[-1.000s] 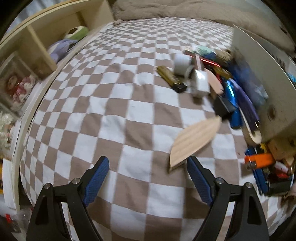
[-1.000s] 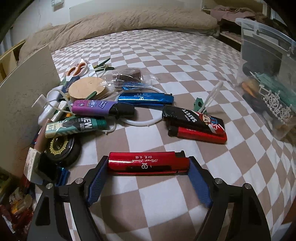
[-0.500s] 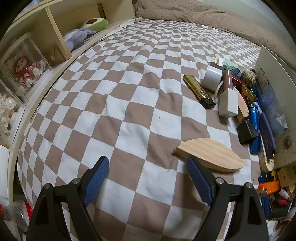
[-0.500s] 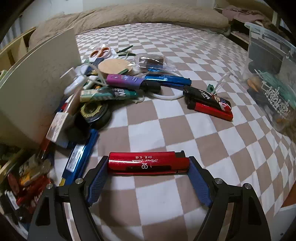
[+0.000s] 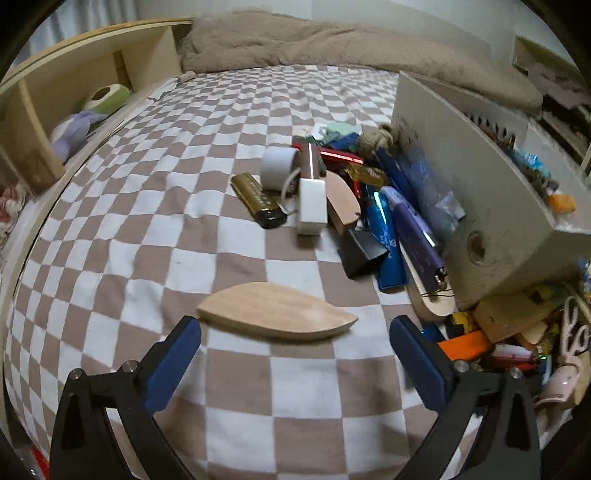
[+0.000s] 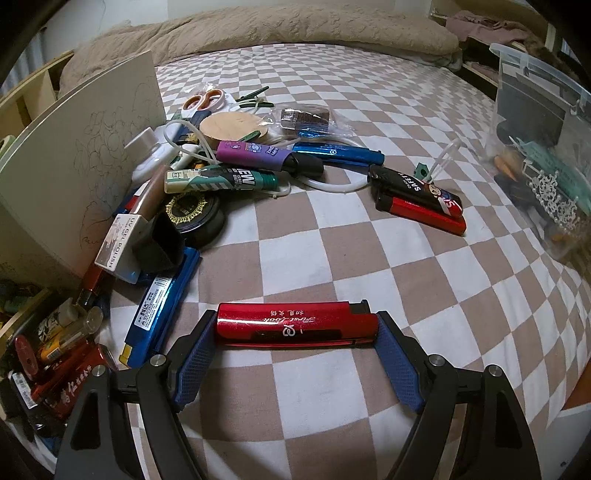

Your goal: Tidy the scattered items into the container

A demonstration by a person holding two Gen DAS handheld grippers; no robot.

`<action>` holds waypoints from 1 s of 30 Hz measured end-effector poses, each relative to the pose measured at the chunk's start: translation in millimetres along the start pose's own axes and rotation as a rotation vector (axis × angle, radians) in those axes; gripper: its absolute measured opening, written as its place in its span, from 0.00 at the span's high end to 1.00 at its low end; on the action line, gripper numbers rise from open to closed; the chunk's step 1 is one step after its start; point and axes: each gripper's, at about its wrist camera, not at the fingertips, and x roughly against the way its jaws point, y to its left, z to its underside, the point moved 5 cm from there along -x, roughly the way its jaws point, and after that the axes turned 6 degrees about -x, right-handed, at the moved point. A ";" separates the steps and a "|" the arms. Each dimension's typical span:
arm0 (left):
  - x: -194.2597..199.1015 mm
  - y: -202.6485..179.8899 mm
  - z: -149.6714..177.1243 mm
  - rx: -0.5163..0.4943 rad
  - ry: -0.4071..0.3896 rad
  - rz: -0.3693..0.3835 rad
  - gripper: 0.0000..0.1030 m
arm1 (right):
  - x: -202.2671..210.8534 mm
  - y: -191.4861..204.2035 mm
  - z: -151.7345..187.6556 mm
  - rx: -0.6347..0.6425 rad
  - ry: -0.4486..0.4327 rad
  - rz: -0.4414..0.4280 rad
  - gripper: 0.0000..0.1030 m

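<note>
My right gripper (image 6: 295, 339) is shut on a red lighter (image 6: 295, 328), held crosswise between its blue pads above the checkered bedspread. A clear plastic container (image 6: 546, 147) with items inside stands at the far right of the right wrist view. My left gripper (image 5: 295, 339) is open and empty; a leaf-shaped wooden piece (image 5: 277, 310) lies flat just ahead of its fingertips. Scattered lighters, tubes and small boxes lie in piles in the left wrist view (image 5: 369, 206) and the right wrist view (image 6: 240, 166).
A white board (image 5: 476, 192) stands upright through the pile; it also shows in the right wrist view (image 6: 81, 155). Two lighters (image 6: 417, 203) lie apart near the container. A wooden shelf (image 5: 74, 103) runs along the bed's left side. A rumpled beige blanket (image 6: 295, 33) lies at the back.
The left gripper has swung so the wooden leaf now lies flat straight ahead of its fingertips. The right gripper has carried the red lighter, still gripped, with the view shifting slightly.
</note>
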 end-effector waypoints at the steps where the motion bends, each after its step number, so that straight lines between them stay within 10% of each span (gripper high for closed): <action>1: -4.3 -2.8 0.0 -0.016 0.007 -0.010 0.00 | 0.0 -0.1 0.3 0.001 -0.001 0.001 0.20; 30: -10.6 9.6 5.6 0.018 0.022 -0.030 0.22 | 2.0 6.6 -2.7 0.020 -0.019 0.009 0.19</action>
